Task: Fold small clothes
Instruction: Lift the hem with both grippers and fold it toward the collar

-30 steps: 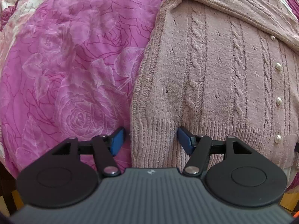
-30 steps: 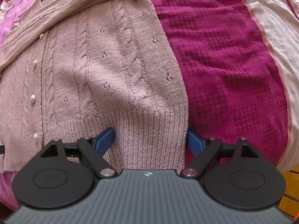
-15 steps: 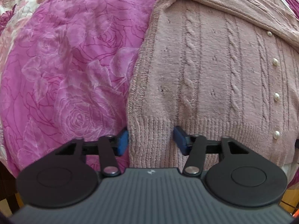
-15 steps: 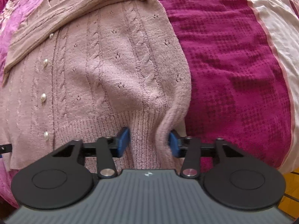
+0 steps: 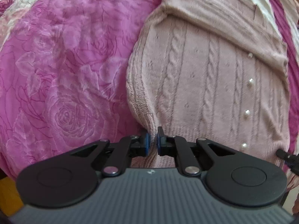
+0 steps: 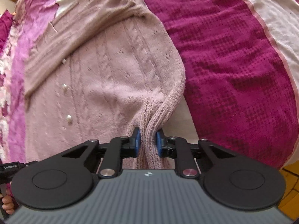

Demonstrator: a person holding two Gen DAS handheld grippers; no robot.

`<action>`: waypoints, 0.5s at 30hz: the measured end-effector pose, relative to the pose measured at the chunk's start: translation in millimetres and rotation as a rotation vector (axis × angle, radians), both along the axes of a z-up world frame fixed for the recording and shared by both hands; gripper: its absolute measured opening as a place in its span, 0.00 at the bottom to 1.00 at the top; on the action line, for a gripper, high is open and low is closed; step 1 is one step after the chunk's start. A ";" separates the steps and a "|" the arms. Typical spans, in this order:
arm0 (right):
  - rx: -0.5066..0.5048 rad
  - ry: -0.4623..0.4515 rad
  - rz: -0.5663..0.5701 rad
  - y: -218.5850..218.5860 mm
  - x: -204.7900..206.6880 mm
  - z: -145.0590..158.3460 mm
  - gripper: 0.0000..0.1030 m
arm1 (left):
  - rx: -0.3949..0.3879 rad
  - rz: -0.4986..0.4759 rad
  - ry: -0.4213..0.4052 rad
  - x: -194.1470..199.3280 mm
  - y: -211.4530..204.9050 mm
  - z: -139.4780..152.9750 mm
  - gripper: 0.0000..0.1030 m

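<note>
The cardigan (image 5: 214,85) lies buttoned side up on the bedspread (image 5: 61,71), hem toward me, collar away, its length running straight ahead. My left gripper (image 5: 151,141) and right gripper (image 6: 148,142), jaws just closed, each pinch a hem corner (ribbing bunched between the pads). I should lift both evenly, keeping the hem taut.

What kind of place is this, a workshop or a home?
Most likely a home bedroom. A pink knitted cardigan with pearl buttons lies on a bed-like surface covered with a rose-print bedsheet and a magenta blanket.
</note>
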State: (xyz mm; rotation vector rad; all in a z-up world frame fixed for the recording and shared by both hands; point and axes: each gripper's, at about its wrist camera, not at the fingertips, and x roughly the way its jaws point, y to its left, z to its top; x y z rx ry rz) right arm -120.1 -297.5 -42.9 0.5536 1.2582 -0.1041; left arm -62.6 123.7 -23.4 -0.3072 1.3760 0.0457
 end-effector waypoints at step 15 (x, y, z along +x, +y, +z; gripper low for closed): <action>0.110 -0.133 0.035 -12.0 30.7 69.8 0.18 | -0.080 0.116 -0.158 20.2 -5.2 69.1 0.09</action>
